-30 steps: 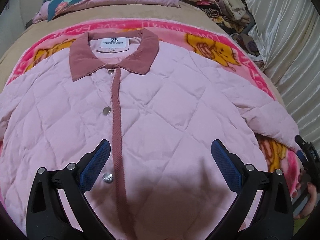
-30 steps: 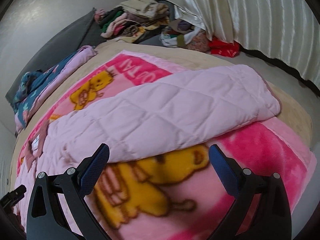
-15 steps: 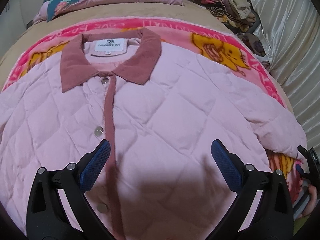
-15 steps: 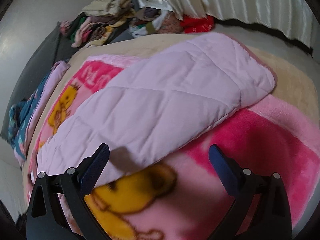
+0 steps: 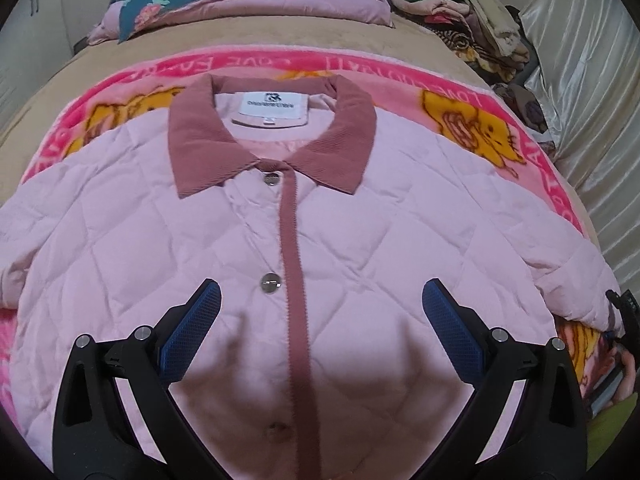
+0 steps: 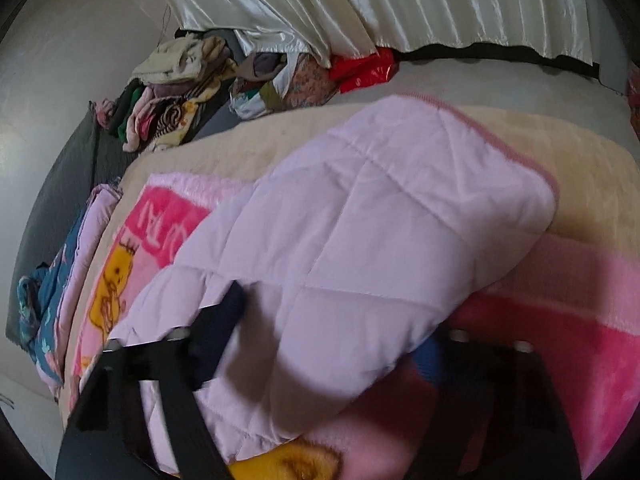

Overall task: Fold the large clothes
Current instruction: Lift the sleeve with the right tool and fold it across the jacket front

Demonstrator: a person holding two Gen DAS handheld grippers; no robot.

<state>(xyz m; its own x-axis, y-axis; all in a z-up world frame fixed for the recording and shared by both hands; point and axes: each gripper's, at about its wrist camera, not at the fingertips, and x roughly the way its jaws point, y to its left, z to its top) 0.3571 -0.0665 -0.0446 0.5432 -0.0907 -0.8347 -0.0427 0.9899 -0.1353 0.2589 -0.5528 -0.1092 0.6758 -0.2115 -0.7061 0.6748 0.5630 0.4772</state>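
Right tongs (image 6: 332, 332) closing around jacket sleeve (image 6: 360, 232); left tongs (image 5: 320, 320) wide, empty.

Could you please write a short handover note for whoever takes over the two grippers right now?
Left gripper: open, hovering over the front of the pink quilted jacket, holding nothing.
Right gripper: jaws closing around the jacket's sleeve; grip not confirmed, view blurred.
Jacket lies flat, buttoned, collar away from you, on the pink cartoon blanket.
Done: jacket spread out. Left: fold both sleeves in, then the body.
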